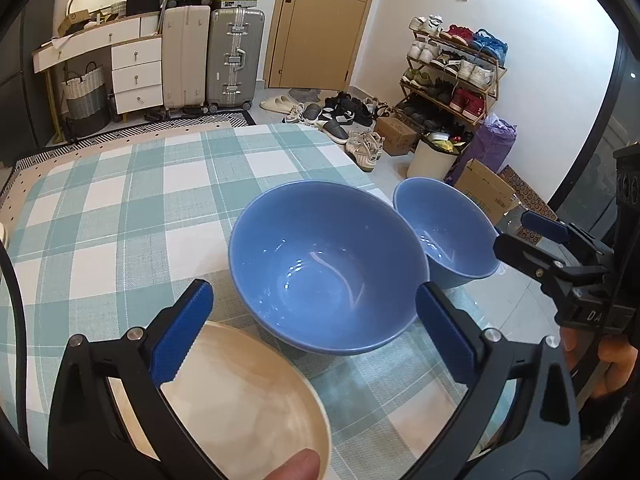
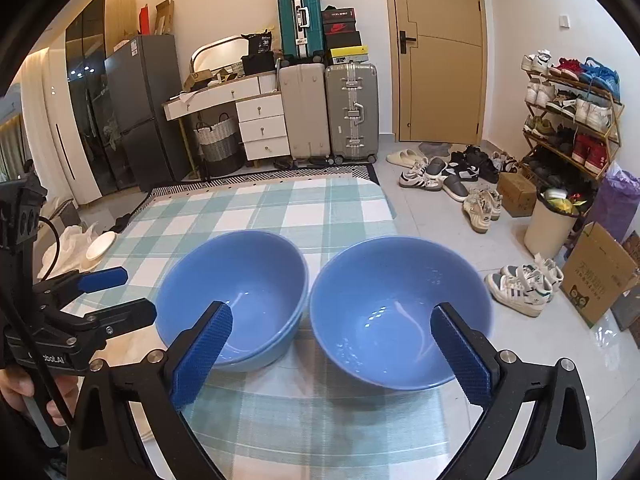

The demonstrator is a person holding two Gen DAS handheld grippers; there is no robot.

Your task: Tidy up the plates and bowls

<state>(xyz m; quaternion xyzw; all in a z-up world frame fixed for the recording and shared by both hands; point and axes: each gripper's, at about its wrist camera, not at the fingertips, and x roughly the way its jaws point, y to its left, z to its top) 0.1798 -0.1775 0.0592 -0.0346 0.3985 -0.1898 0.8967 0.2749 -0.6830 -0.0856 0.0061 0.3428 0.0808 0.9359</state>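
Note:
Two blue bowls stand side by side on the teal checked tablecloth (image 1: 120, 200). In the left wrist view the near bowl (image 1: 328, 268) sits between the tips of my open left gripper (image 1: 312, 290), pads clear of it. The far bowl (image 1: 444, 232) stands by the table's right edge. A cream plate (image 1: 240, 392) lies under the left finger. In the right wrist view my right gripper (image 2: 331, 311) is open above both bowls: the left bowl (image 2: 236, 296) looks nested in another, the right bowl (image 2: 400, 316) is single. Nothing is held.
Each gripper shows in the other's view: the right gripper (image 1: 516, 236) and the left gripper (image 2: 120, 294). A small white plate (image 2: 100, 246) rests off the table's left side. Shoes (image 2: 476, 204), a bin (image 2: 550, 228) and cardboard boxes (image 2: 596, 276) crowd the floor at right.

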